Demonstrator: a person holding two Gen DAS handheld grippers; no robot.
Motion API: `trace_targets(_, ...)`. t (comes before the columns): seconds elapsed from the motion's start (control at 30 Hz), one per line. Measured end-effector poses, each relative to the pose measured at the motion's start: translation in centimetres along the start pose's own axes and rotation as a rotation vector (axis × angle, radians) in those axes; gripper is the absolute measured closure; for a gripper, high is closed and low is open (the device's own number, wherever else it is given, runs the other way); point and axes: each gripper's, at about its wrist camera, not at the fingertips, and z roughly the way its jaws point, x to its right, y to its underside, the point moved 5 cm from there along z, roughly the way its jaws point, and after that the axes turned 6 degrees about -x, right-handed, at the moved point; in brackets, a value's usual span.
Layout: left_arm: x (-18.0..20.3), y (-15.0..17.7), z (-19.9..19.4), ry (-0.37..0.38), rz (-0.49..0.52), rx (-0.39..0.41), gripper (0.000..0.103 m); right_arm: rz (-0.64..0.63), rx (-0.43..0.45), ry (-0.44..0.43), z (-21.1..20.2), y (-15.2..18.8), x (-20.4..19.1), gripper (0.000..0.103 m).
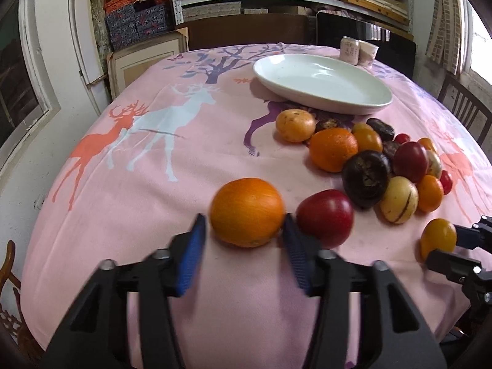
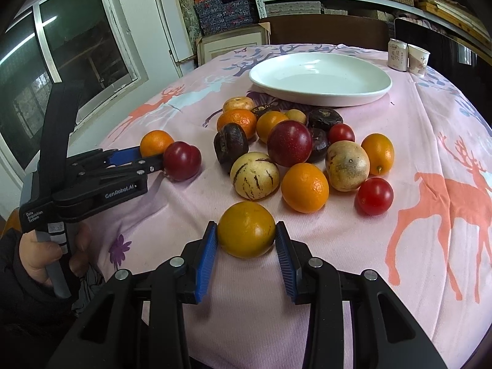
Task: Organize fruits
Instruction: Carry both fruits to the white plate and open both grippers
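Note:
A white oval plate [image 1: 323, 92] [image 2: 319, 92] stands empty at the far side of the pink tablecloth. A heap of mixed fruits [image 2: 292, 150] [image 1: 378, 160] lies in front of it. My left gripper [image 1: 244, 230] has its blue pads on both sides of an orange [image 1: 247, 212] [image 2: 156, 143] on the cloth; the left pad shows a thin gap. A red plum [image 1: 325, 217] [image 2: 182, 160] touches the right finger. My right gripper [image 2: 246, 235] is shut on a yellow-orange fruit [image 2: 246, 229] [image 1: 438, 238], both pads touching it.
A can [image 2: 397, 54] and a paper cup [image 2: 418, 60] stand at the table's far right. A dark chair [image 2: 326, 30] is behind the table, shelves of boxes beyond. A window [image 2: 61, 70] is on the left wall.

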Motion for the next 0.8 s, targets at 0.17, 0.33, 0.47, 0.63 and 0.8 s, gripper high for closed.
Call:
trace_targets(0.17, -0.7, -0.3, -0.3, 0.021, -0.032, 0.01, 0.059, 0.002, 0.016, 0.002, -0.5, 0.0, 0.1, 0.065)
trace_targets(0.33, -1.3, -0.7, -3.7, 0.027, -0.051, 0.079, 0.059, -0.005, 0.056, -0.003, -2.1, -0.8, 0.5, 0.065)
trace_targets(0.47, -0.2, -2.1, -7.1, 0.04, -0.003, 0.135, 0.059, -0.016, 0.098, 0.012, -4.3, -2.1, 1.4, 0.065)
trace_targets(0.63, 1.9, -7.0, -9.2, 0.116, 0.03, 0.173, 0.059, -0.016, 0.193, 0.044, -8.5, -7.1, 4.4, 0.065)
trace_targets(0.8, 5.5, -14.0, -6.7, 0.183, 0.083, 0.163, 0.059, 0.0, 0.251, 0.059, -8.8, -15.7, 9.3, 0.064)
